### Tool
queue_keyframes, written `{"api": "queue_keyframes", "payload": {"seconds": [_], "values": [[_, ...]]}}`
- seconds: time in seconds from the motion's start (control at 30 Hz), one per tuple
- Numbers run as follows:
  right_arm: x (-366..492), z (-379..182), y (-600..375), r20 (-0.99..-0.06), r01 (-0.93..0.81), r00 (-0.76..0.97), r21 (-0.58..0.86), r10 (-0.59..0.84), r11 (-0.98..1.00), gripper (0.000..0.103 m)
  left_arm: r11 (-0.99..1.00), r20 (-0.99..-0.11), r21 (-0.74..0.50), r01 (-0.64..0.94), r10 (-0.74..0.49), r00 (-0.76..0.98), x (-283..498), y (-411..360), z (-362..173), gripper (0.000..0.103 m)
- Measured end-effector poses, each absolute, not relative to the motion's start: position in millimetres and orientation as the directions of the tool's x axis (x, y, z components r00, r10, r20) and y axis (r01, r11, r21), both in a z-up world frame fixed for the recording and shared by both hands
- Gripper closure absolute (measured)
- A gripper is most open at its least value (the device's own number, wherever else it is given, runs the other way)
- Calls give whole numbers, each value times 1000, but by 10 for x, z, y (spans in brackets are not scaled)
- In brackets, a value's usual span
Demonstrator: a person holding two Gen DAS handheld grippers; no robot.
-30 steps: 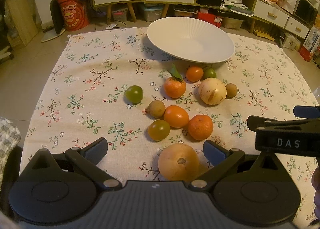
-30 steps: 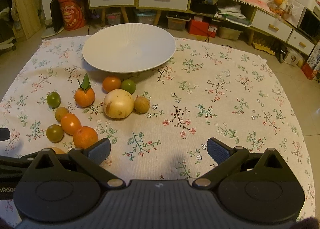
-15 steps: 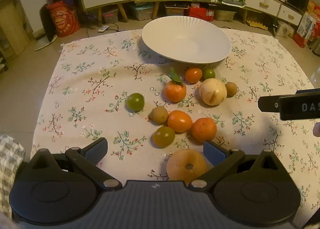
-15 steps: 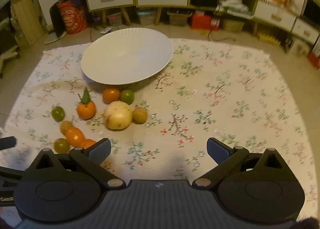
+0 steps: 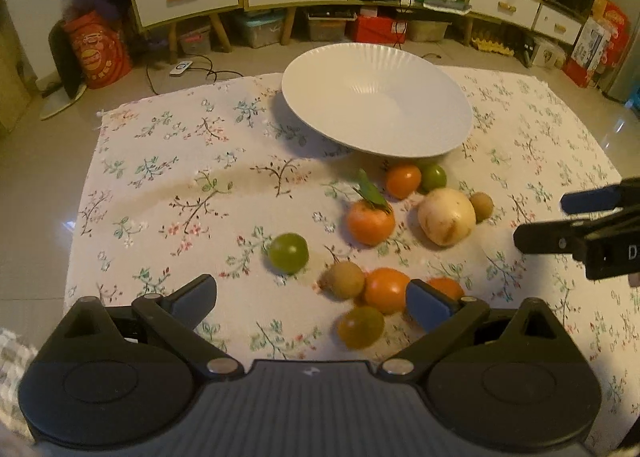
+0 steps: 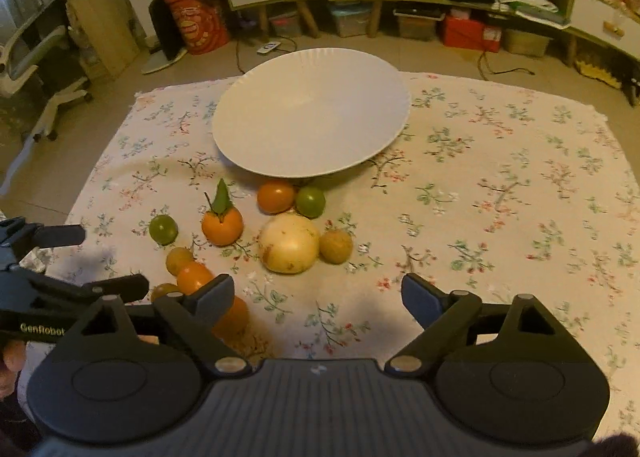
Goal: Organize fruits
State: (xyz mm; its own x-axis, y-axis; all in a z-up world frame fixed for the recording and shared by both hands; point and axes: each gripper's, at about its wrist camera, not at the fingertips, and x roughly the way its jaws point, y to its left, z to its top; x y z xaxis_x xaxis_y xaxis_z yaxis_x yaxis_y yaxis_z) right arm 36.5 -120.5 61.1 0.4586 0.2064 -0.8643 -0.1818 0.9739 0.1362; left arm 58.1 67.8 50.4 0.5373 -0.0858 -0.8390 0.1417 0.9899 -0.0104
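Hovering at lower frame, the left gripper (image 5: 310,295) and right gripper (image 6: 318,295) have jaws apart, empty; the right's have just been closing. Fruits (image 6: 289,243) cluster mid-frame below the plate (image 6: 312,117). Risk: tight packing lets a finger nudge neighbours rolling.

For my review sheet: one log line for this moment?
plate: no fruit | fruits: on cloth | left claw: open | right claw: open, closing, nothing between

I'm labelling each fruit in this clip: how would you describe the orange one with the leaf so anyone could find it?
Start at the white plate on the floral cloth; the fruit lie just in front of its near rim. The leafed orange sits left of the big pale round fruit and right of a lone green fruit. It alone carries an upright green leaf on a stem.
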Motion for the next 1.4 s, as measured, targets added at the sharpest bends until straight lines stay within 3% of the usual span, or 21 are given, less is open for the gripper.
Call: {"api": "queue_keyframes", "payload": {"seconds": [0.2, 0.33, 0.5, 0.7, 1.03, 1.4], "values": [[445, 435, -1242, -861, -183, 421, 228, 286, 956, 26, 990, -838, -78, 122, -131, 530, 691, 824, 386, 20], [509, 387, -1240, -865, -163, 405, 250, 296, 954, 27, 984, -838, -117, 136, -171, 518, 723, 842, 397, 25], [560, 325, -1203, -864, -159, 395, 270, 312, 950, 30, 964, -842, -162, 210, -247, 481, 686, 763, 419, 32], [579, 273, -1199, -871, -161, 375, 277, 318, 947, 35, 907, -850, -220, 359, -359, 386, 493, 604, 446, 33], [552, 289, -1146, -880, -183, 366, 251, 303, 950, 35, 883, -904, -161, 441, -311, 294, 247, 385, 292, 38], [653, 254, -1026, -874, -182, 385, 245, 298, 952, 38, 887, -922, -119, 446, -266, 283, 241, 310, 157, 63]]}}
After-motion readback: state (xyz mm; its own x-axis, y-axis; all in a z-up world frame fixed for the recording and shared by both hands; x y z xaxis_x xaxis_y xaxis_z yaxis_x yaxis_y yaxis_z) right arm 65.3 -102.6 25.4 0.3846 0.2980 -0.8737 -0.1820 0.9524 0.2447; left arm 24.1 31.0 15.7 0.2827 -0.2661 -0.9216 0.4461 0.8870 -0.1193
